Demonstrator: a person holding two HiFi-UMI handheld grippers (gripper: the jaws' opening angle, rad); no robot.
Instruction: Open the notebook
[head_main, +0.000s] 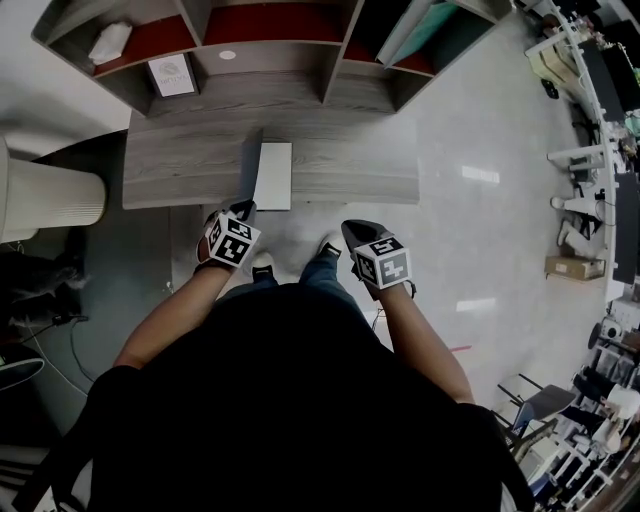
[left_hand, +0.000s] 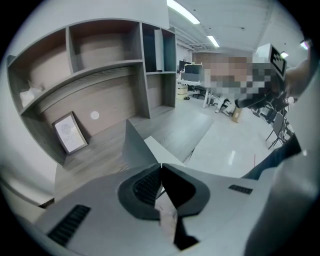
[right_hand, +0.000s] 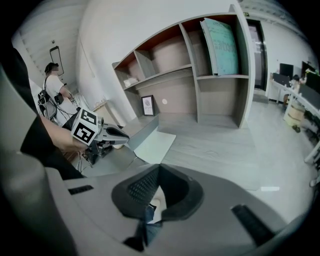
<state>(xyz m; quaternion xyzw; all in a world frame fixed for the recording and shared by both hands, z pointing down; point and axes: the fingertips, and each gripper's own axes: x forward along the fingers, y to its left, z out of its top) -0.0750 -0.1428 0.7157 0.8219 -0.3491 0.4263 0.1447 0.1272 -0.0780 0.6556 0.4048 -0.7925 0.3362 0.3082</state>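
The notebook lies at the near edge of the grey desk (head_main: 180, 160), its white page (head_main: 274, 175) showing. Its grey cover (head_main: 250, 165) stands lifted, almost upright, along the page's left side. My left gripper (head_main: 243, 210) is shut on the cover's near edge. In the left gripper view the cover (left_hand: 134, 147) rises straight from the closed jaw tips (left_hand: 161, 165). My right gripper (head_main: 352, 228) hangs off the desk above the floor, shut and empty, apart from the notebook. In the right gripper view, the left gripper (right_hand: 125, 136) meets the cover (right_hand: 142, 131) beside the page (right_hand: 155, 145).
A shelf unit stands at the back of the desk, with a framed picture (head_main: 172, 75), a white bundle (head_main: 110, 42) and a teal board (right_hand: 220, 45) in its compartments. A white cylinder (head_main: 50, 200) stands left of the desk. Office furniture lines the far right.
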